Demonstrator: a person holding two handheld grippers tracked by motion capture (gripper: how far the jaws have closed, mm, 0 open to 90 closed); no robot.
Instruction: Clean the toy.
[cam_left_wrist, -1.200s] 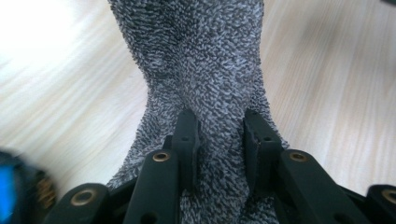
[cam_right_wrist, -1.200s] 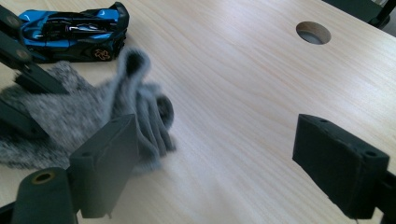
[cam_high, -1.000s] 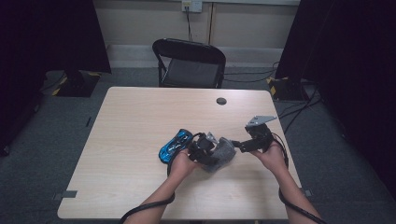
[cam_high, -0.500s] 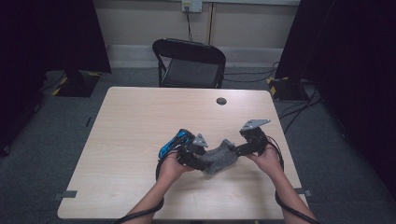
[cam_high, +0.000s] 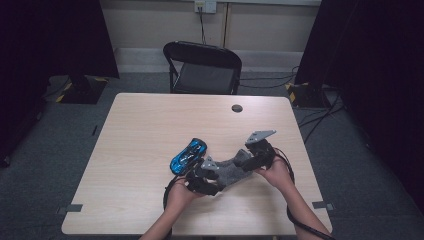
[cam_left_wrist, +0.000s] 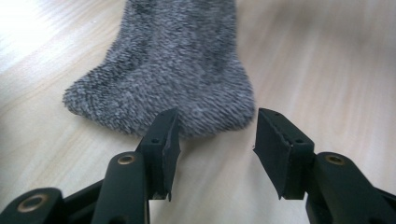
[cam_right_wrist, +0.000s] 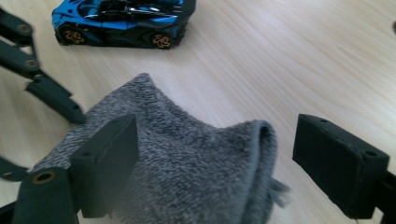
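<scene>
left hand-held gripper (cam_left_wrist: 212, 140) let go of grey sock (cam_left_wrist: 177, 74), jaws just closing again, sock end flat on table (cam_left_wrist: 327, 70)

A lab: black curtains (cam_high: 55, 40), cabled floor, lone table (cam_high: 150, 130).

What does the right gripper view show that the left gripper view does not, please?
The right gripper view has the blue toy car and the raised, open cuff of the grey sock. The left gripper view has the sock's closed, rounded end, lying flat. Both share the sock and the light wooden table.
</scene>
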